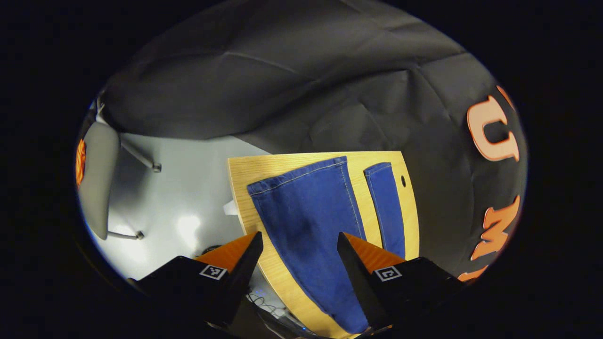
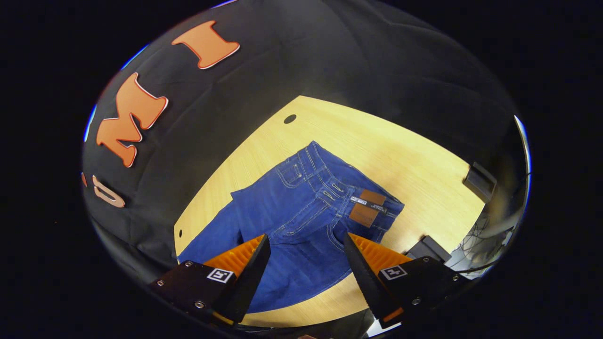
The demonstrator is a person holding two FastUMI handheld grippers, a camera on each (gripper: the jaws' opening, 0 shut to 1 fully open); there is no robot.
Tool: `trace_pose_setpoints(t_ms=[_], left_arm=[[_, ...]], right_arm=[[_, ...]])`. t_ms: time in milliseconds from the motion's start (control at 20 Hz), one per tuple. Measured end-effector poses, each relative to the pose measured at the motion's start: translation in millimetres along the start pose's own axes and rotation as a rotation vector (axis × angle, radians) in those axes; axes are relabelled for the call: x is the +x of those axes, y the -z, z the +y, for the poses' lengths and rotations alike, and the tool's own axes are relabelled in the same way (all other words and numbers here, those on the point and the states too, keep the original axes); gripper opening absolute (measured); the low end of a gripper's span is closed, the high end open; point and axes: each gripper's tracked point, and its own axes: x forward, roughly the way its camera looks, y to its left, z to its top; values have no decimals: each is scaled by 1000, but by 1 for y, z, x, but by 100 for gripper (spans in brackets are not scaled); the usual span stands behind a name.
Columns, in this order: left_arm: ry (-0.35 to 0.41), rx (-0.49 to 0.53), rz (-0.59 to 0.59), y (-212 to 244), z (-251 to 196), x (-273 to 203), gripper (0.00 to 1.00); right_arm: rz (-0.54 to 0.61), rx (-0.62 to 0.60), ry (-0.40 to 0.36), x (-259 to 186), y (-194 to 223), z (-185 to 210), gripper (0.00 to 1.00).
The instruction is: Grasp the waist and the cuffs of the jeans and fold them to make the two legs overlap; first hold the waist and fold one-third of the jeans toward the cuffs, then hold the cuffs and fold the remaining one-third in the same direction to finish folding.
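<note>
Blue jeans lie flat on a light wooden table. In the left gripper view the two legs [image 1: 311,221] stretch away from me, spread apart, with the wide near cuff [image 1: 297,176] and the narrower far cuff [image 1: 378,167] toward the table's far edge. My left gripper [image 1: 299,242] hovers open above the nearer leg. In the right gripper view the waist [image 2: 339,188] with its brown patch lies in the middle of the table. My right gripper [image 2: 306,245] hangs open above the seat of the jeans, holding nothing.
The wooden table [image 1: 410,207] has a small round hole [image 1: 403,181] near its edge. Beside it lies a pale floor with a grey chair [image 1: 96,183]. Dark clamps [image 2: 480,181] sit on the table's far edge in the right gripper view.
</note>
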Motion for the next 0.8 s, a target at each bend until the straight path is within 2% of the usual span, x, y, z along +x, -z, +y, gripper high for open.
trace_pose_setpoints(t_ms=[100,250,500,550,600,700,800], left_arm=[[7,-32,16,1,8,11,97],[56,-62,-8,-12,4,20,91],[120,-73,-23,-24,-7,33,85],[146,-78,-25,-22,-13,43,75],[177,-82,-24,-22,-20,44,70],[160,-85,-4,-20,-19,60,68],[163,-104,-8,-22,-12,64,25]], right_arm=[[8,21,-4,3,2,-1,98],[10,43,2,5,3,-4,98],[8,104,10,11,2,-12,98],[8,120,8,13,2,-12,98],[9,132,10,15,2,-16,98],[14,145,20,17,3,-22,98],[17,152,31,19,5,-31,98]])
